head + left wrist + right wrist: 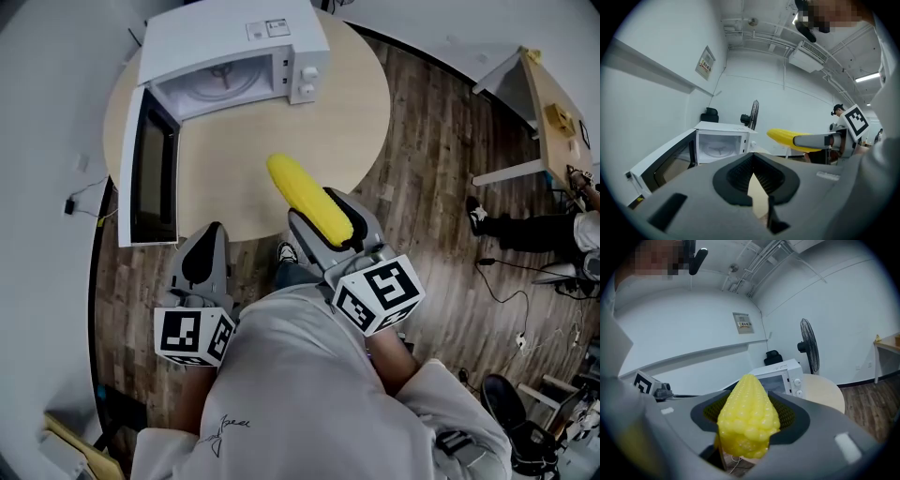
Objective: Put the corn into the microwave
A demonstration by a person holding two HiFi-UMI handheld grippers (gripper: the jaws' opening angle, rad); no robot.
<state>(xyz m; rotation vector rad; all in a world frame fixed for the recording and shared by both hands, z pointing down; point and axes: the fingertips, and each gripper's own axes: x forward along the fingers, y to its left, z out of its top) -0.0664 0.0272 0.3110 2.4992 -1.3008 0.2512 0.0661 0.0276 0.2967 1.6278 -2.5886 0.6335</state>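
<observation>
Yellow corn (309, 199) in the air over the near edge of the table (361, 112), with the microwave (234, 52) open at the far edge.
The right gripper (319, 212) has its jaws spread wide and clamped round the thick end of the corn, whose tip points toward the microwave. The microwave door (150, 173) hangs open along the table's left edge. The left gripper (202, 258) is empty, its jaws drawn together. The corn looks light and stiff, perhaps slick plastic. Its taper could let it slide, so the thick half seems the safest hold.
</observation>
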